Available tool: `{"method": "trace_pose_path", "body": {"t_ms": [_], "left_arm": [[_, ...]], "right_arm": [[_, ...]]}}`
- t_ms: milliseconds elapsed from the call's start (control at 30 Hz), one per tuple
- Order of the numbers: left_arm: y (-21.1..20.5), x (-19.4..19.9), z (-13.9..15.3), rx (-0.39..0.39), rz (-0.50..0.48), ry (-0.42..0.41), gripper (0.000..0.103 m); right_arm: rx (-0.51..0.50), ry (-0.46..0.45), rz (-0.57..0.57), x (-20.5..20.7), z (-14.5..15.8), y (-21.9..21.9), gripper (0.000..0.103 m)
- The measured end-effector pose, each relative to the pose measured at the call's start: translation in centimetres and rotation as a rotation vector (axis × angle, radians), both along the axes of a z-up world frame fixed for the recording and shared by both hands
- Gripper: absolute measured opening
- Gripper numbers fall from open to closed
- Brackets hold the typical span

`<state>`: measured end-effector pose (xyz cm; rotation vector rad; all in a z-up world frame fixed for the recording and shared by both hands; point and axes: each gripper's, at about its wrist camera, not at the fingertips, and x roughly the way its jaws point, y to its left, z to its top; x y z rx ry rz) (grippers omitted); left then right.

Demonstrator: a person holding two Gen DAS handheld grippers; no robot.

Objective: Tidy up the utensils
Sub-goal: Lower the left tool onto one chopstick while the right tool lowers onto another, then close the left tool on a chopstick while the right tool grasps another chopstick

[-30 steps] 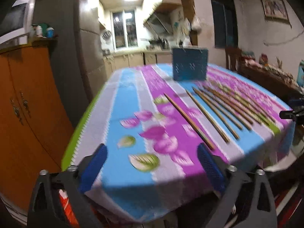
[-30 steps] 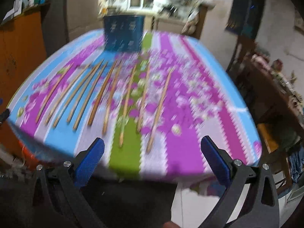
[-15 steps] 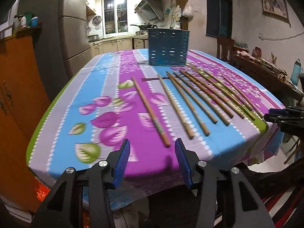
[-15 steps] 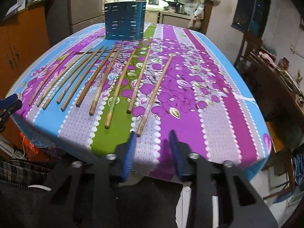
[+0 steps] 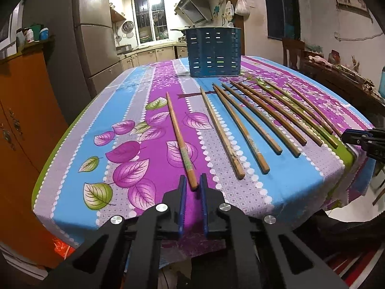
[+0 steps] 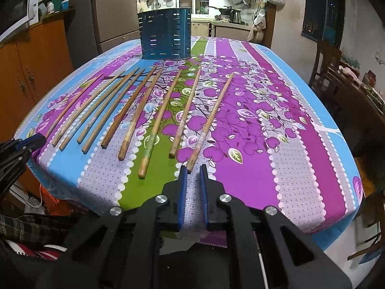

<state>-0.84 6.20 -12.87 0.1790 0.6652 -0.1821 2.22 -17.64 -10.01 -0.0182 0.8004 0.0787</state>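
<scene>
- The blue slotted holder [image 5: 214, 53] stands upright on the tabletop [image 5: 72, 168], and it looks empty through the slots. I judge it is the place where the utensils must go.
- A row of chopsticks [image 6: 168, 103] lies flat in front of the holder, each one apart from the next. The thin tips point toward the holder and the thick ends point away from it, toward the person. This way each thick end is free to be taken singly.
- The left claw [image 5: 192, 180] is at the end of the leftmost chopstick [image 5: 179, 137] that is far from the holder. Its jaws have just been closing and now stand nearly together, with the thick end between them. I cannot tell if the pads already press on it.
- The right claw [image 6: 193, 169] is at the same far end of the rightmost chopstick [image 6: 214, 118]. Its jaws have also just been closing, and they seem clamped on the thick end, at the very tips of the pads.
- Both chopsticks lie flat on the tabletop. Probably the 2 claws take 1 chopstick each from the outer sides, so they do not disturb each other.
</scene>
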Motion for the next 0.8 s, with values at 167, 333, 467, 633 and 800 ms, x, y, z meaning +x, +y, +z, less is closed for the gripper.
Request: {"method": "trace_pose_path", "body": {"t_ms": [167,333,467,633,800], "left_arm": [[0.14,0.24,0.00,-0.003,0.008,0.000,0.012],[0.16,0.47,-0.03,0.008,0.003,-0.005,0.013],[0.10,0.48,-0.04,0.011,0.003,-0.008,0.013],[0.14,0.45,-0.03,0.007,0.006,-0.010,0.012],[0.06,0.26,-0.10,0.013,0.014,-0.024,0.009]], "right_arm": [[0.017,-0.012,0.000,-0.18,0.10,0.12,0.007],[0.017,-0.024,-0.010,-0.11,0.14,0.17,0.008],[0.015,-0.017,-0.026,0.38,-0.11,0.04,0.008],[0.028,-0.020,-0.034,0.09,-0.12,-0.15,0.006],[0.030,-0.033,-0.043,-0.40,-0.12,-0.38,0.006]]}}
